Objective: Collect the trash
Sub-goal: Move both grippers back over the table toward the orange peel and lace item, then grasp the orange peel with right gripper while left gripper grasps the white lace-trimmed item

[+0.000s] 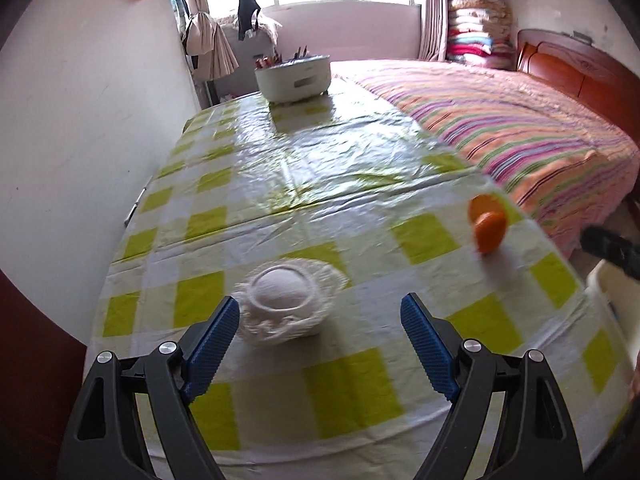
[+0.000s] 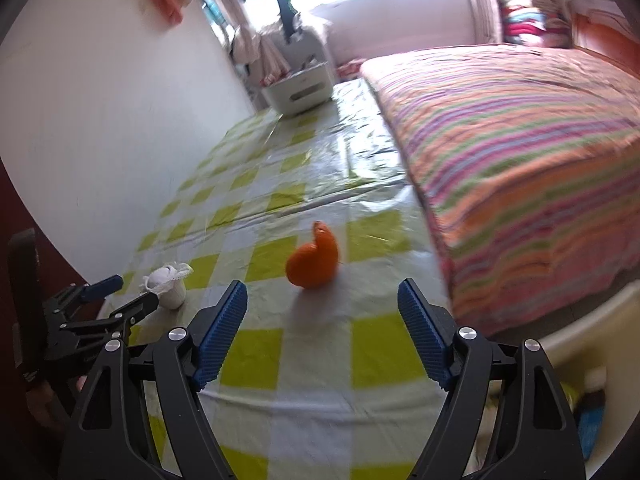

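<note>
Checked tablecloth (image 1: 352, 168); both grippers agape; orange peel (image 2: 314, 264), paper cup (image 1: 282, 300).

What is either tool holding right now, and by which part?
Nothing. The left tool stands open short of the white paper cup stuffed with tissue; the right tool stands open short of the orange peel.

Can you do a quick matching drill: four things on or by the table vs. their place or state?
Things:
1. orange peel
2. white cup
3. white box
4. left gripper

States:
A. far end of the table
B. open, nothing held
C. near the bed-side edge
D. right in front of the left gripper

Pairs: 1-C, 2-D, 3-A, 4-B
</note>
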Available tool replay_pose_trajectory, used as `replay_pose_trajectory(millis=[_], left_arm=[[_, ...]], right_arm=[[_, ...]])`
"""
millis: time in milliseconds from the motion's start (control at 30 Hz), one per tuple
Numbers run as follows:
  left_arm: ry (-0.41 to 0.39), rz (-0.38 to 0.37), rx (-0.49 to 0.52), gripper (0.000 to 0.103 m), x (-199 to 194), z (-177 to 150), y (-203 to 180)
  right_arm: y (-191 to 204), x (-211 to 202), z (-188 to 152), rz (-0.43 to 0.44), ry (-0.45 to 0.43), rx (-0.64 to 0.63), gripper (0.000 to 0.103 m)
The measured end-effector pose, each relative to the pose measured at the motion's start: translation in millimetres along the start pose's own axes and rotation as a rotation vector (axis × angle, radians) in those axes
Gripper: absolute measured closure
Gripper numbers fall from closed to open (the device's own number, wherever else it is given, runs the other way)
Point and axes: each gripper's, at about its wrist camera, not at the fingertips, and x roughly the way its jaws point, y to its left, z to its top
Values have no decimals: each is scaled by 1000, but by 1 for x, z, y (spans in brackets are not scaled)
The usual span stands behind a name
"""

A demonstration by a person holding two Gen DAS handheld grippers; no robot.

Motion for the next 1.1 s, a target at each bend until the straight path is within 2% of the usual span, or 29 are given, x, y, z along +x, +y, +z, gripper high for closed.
replay_pose_trajectory(millis=[200,333,567,767,833,867,900,1000,1100], left_arm=[[31,-1,-7,22,13,-3,16],[54,-1,-17,23,22,-3,21],[74,-35,-36,23,29,0,22],[89,-36,-20,23,35,0,16],[97,-35,-20,22,38,1,15],[101,-35,-20,22,40,1,15],[102,-34,-19,22,41,1,15],[105,-30,-17,23,43,1,13],[109,-25,-18,23,45,3,13]], right_arm=[[11,42,15,14,68,-57,26],[13,69,17,-8,125,-92,26],[5,93,30,-54,170,-130,26],[9,108,32,-77,203,-180,27],[9,113,31,-81,217,-191,37],[10,115,31,-91,212,-205,47],[11,115,32,-108,211,-220,61],[9,112,35,-100,208,-220,69],[4,107,34,-82,204,-199,70]])
